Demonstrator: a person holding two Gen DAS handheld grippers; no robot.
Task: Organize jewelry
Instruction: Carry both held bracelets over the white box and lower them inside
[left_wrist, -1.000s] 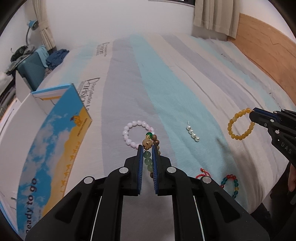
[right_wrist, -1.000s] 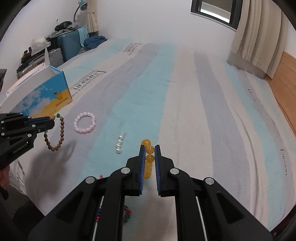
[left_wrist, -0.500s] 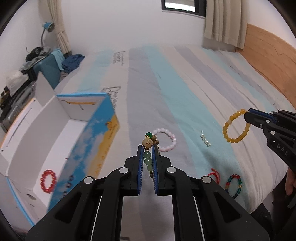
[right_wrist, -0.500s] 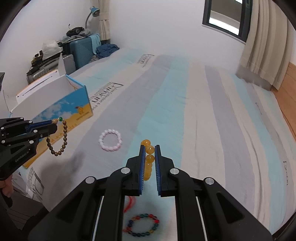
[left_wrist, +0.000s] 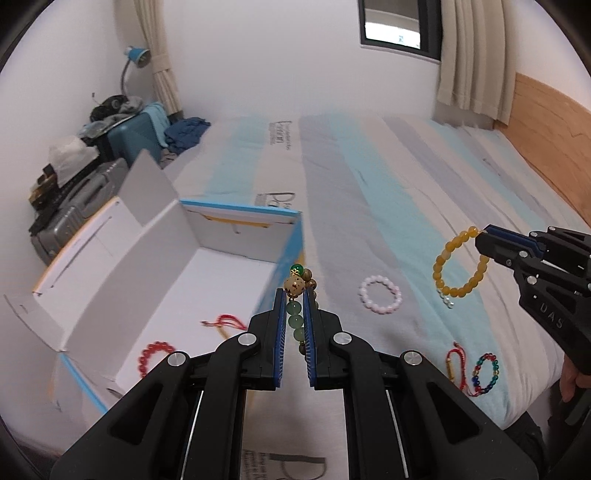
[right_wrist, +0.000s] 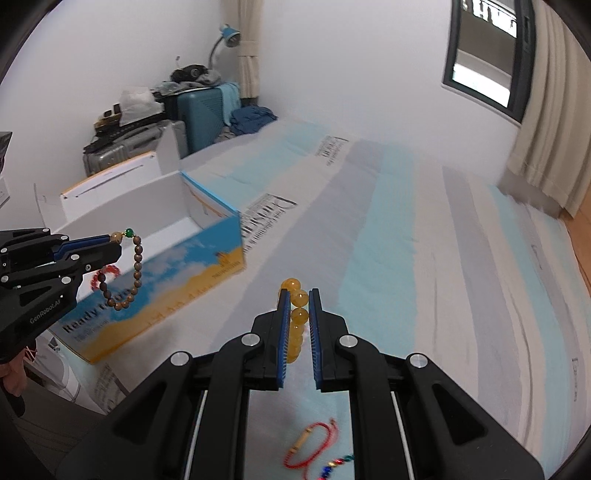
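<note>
Tools, left (left_wrist: 294, 295) pinching wooden bracelet (right_wrist: 129, 275), right (right_wrist: 298, 297) pinching amber bracelet (left_wrist: 458, 264), have risen toward box (left_wrist: 207, 236).

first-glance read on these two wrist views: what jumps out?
Each gripper is shut on a dangling bracelet: the left gripper holds a brown-and-green bead bracelet over the open cardboard box, the right gripper an amber bead bracelet. A pink bead bracelet lies on the striped bedspread.

The bedsheet (left_wrist: 388, 192) is matt striped cloth, the open box (left_wrist: 207, 258) smooth white card inside with a glossy printed outside. Yellow bracelet (left_wrist: 460, 264) beads look glossy and translucent; the brown bracelet (right_wrist: 131, 275) beads look like dull wood.
</note>
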